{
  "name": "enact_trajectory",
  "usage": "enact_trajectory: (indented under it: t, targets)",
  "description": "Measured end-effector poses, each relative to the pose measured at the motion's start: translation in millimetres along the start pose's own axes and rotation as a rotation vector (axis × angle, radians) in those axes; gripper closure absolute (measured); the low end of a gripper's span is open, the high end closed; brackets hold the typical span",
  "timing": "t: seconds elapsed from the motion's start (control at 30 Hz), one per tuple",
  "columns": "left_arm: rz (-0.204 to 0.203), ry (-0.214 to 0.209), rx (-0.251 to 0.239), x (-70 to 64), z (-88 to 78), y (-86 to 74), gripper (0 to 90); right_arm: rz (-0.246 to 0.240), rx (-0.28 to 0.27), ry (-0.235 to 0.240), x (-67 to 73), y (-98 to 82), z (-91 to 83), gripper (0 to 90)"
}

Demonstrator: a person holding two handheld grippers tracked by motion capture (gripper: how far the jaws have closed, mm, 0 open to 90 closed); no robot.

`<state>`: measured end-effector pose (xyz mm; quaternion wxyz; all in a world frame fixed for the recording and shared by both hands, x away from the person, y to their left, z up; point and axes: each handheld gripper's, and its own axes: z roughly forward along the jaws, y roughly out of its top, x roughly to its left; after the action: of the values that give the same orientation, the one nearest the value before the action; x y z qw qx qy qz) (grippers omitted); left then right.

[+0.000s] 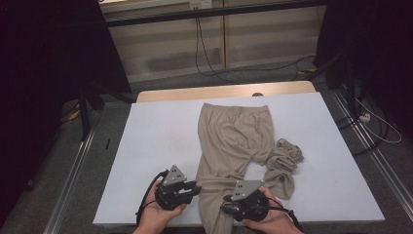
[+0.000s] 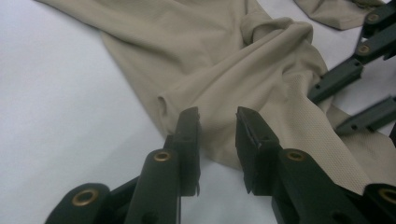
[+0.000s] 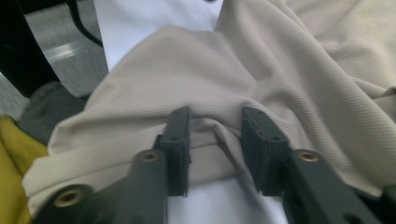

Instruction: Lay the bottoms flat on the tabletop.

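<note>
Fabric dominates the white counter (image 1: 156,141): beige knit trousers (image 1: 234,141) lie flat, waistband toward 12 o'clock, 1 leg running straight to the near edge at 6 o'clock, the other bunched up toward 4 o'clock. The left gripper (image 1: 194,187) sits at 7 o'clock beside that straight leg, jaws narrowly parted with the leg's edge between them, nothing pinched. The right gripper (image 1: 226,208), at 6 o'clock, faces the same leg from the other side, jaws likewise narrowly apart around a small fold. Flanking the leg this way probably readies both for smoothing or folding.
</note>
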<state>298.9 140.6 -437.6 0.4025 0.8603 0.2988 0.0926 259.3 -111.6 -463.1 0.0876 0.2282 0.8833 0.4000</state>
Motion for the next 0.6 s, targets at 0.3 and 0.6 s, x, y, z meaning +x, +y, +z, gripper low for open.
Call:
enact_trajectory:
  t: [0.3, 0.6]
  targets:
    - [0.042, -0.093, 0.02, -16.1, 12.8, -1.7, 69.6, 0.046, 0.025, -0.032, -3.6, -23.9, -36.1, 87.2]
    - [0.099, -0.099, 0.046, -25.7, 18.7, -0.9, 64.6, 0.115, 0.0, -0.02, -8.3, -39.5, -60.4, 68.5]
